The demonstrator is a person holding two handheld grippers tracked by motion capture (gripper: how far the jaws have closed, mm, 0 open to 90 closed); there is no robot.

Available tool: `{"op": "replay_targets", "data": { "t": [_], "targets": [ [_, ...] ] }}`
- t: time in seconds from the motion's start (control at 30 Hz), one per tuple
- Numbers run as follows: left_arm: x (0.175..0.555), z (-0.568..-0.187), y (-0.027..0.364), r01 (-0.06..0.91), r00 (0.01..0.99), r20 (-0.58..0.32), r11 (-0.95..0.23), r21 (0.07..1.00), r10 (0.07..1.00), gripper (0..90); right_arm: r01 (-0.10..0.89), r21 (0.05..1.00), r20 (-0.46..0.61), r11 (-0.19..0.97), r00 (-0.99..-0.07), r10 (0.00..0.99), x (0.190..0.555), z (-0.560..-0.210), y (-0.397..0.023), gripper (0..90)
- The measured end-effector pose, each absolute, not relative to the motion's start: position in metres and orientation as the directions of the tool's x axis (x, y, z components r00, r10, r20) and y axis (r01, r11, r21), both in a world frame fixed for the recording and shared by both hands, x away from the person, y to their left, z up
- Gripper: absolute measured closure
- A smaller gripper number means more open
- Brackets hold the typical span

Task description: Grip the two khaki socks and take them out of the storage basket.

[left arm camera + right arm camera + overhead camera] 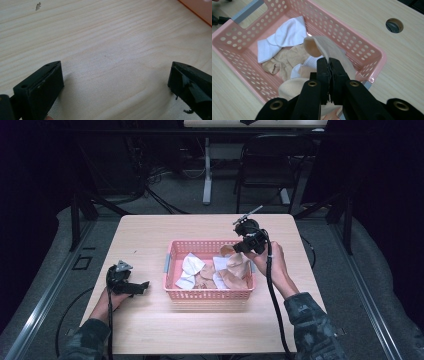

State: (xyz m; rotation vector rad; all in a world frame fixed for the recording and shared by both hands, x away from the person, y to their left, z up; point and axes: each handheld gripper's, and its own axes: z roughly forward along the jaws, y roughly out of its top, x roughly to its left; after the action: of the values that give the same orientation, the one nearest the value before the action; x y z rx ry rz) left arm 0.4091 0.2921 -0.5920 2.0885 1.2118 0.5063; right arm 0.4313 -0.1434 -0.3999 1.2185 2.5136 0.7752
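Meanwhile right gripper (329,65) clamping beige sock (322,46) above basket (367,47), left gripper (131,285) resting agape

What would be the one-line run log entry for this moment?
right tongs: shut on beige sock, above pink basket | left tongs: open, over bare table | white socks: in basket

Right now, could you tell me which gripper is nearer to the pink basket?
The right gripper: it is over the pink basket's far right corner, shut on a beige sock. The left gripper rests on the table beside it.
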Motion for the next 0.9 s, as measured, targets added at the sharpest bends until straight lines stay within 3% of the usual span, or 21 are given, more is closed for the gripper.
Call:
{"op": "replay_targets", "data": {
  "t": [0.9],
  "targets": [
    [0.409,-0.592,0.292,0.613,0.495,0.003,-0.351,0.708,0.869,0.0,0.636,0.604,-0.009,0.481,-0.597,0.802,0.425,-0.37,-0.169,87.1]
  ]
}}
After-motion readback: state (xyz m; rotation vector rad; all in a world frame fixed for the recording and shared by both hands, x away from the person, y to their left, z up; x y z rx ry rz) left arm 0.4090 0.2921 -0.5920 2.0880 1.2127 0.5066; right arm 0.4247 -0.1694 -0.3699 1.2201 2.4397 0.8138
